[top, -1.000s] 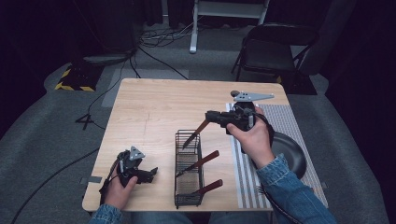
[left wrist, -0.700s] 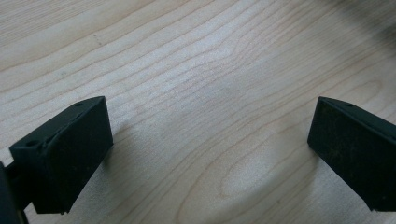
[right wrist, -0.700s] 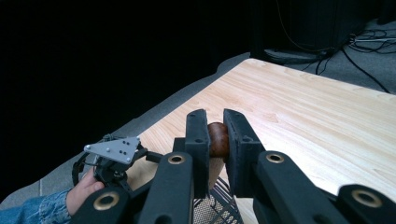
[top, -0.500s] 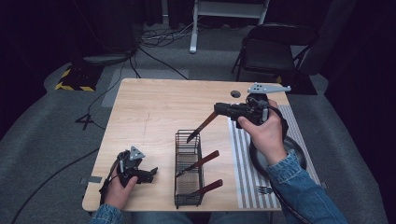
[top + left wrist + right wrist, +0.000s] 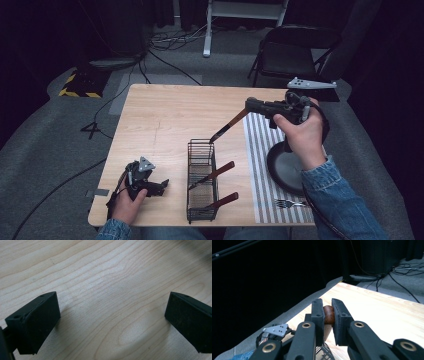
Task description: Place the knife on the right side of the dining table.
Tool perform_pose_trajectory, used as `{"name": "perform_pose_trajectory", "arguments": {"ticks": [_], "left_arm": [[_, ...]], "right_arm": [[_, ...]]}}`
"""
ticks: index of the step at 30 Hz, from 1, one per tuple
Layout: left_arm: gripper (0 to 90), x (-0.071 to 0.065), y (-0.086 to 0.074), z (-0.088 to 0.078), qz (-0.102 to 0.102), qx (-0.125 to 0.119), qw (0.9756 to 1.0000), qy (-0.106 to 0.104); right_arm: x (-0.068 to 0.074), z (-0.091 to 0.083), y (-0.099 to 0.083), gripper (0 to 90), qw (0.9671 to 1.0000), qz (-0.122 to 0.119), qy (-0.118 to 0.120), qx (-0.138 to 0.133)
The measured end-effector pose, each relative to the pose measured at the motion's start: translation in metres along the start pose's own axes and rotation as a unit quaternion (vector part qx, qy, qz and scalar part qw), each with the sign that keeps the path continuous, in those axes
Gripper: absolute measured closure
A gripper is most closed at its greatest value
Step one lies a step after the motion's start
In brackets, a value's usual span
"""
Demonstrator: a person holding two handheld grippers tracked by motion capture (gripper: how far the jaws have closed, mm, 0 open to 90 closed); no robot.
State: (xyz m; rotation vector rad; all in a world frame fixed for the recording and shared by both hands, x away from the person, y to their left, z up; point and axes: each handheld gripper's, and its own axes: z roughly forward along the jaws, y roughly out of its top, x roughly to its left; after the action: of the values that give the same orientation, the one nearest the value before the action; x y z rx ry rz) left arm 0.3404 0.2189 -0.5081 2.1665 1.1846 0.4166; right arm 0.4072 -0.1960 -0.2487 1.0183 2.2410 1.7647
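Wooden table (image 5: pixel 165 120), pale grain, with a striped mat (image 5: pixel 260 150) along its right side.

High view: right gripper (image 5: pixel 250 105) is raised above the table's far right part, fingers clamped on the brown handle end of a knife (image 5: pixel 227 127). Knife slants down and left, dark blade tip just at the far rim of the wire basket (image 5: pixel 201 180), which stands near the front edge between the hands. Two more wooden-handled utensils (image 5: pixel 215 172) lean out of the basket to the right. Dark round pan (image 5: pixel 285 167) sits on the mat, partly under the right forearm; a fork (image 5: pixel 287 203) lies on the mat at the front edge. Left gripper (image 5: pixel 162 185) rests low at the front left corner, beside the basket, well apart from the knife.

Left gripper view: two black fingers (image 5: pixel 35 322) stand wide apart, bare wood between them, nothing held.

Right gripper view: fingers (image 5: pixel 318 315) narrow, pressed on the rounded brown end of the knife handle (image 5: pixel 328 314). Basket's mesh edge (image 5: pixel 323 353) shows low in the frame, table running off beyond. Left gripper's grey plate (image 5: pixel 275 329) sits lower left, with a denim sleeve (image 5: pixel 242 356) at the bottom edge.
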Motion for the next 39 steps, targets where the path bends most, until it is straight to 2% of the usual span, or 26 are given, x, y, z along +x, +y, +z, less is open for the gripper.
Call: {"name": "perform_pose_trajectory", "arguments": {"ticks": [8,12,21,30,31,35,39], "left_arm": [[0.2,0.000,0.000,0.000,0.000,0.000,1.0000,0.000],[0.2,0.000,0.000,0.000,0.000,0.000,1.0000,0.000],[0.2,0.000,0.000,0.000,0.000,-0.001,1.0000,0.000],[0.2,0.000,0.000,0.000,0.000,0.000,1.0000,0.000],[0.2,0.000,0.000,0.000,0.000,-0.001,1.0000,0.000],[0.2,0.000,0.000,0.000,0.000,0.000,1.0000,-0.001],[0.2,0.000,0.000,0.000,0.000,0.000,1.0000,0.000]], "right_arm": [[-0.012,-0.024,0.011,81.3,0.9996,0.006,-0.020,-0.017],[-0.017,-0.038,0.020,81.3,0.9988,0.001,-0.041,-0.026],[-0.037,-0.051,0.025,81.3,0.9966,0.012,-0.072,-0.038],[-0.069,-0.064,0.028,81.3,0.9915,0.028,-0.118,-0.048],[-0.069,-0.064,0.028,81.3,0.9915,0.028,-0.118,-0.048],[-0.085,-0.069,0.026,81.3,0.9885,0.031,-0.138,-0.055],[-0.095,-0.069,0.024,81.3,0.9870,0.035,-0.146,-0.055]]}}
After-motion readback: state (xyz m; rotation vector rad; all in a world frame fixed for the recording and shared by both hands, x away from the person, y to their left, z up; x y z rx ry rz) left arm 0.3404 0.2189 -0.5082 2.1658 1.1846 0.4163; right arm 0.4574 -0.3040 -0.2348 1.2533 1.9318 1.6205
